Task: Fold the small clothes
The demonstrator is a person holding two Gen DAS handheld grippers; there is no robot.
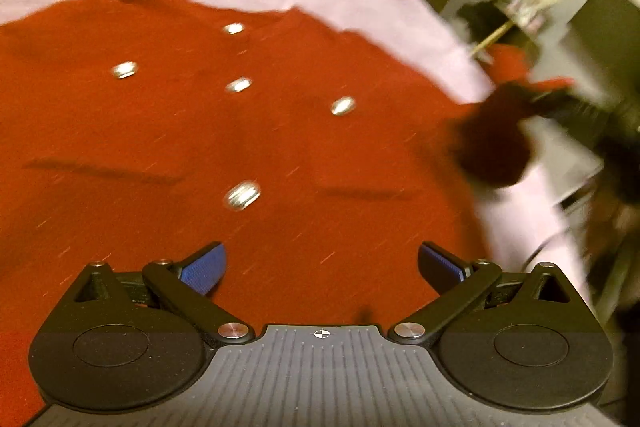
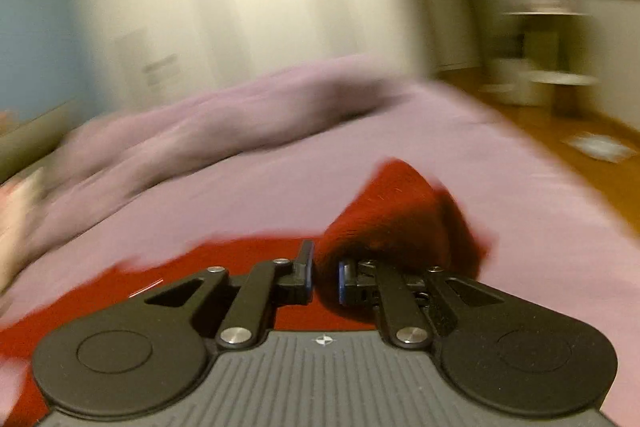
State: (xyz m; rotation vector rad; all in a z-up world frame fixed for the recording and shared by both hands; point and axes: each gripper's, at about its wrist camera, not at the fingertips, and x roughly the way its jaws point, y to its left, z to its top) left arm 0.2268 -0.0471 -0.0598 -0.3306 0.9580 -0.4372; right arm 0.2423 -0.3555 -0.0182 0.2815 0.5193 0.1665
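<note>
A home bedroom: bed (image 2: 400,147) under lilac sheet, rumpled duvet (image 2: 224,123), wooden floor (image 2: 560,131), pale walls.

Black two-finger grippers, left gripper (image 1: 322,267) and right gripper (image 2: 325,281): blue-padded fingers (image 1: 204,269), silver screws, ribbed grey bases.

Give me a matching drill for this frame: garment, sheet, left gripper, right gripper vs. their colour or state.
Things:
1. garment
2. sheet
3. left gripper
4. right gripper

States:
A. shut on a bunched fold of red cloth
B. lilac, covers the bed
C. open, nothing between the fingers
D. red, with silver buttons, spread flat

Pairs: 1-D, 2-B, 3-C, 4-A
</note>
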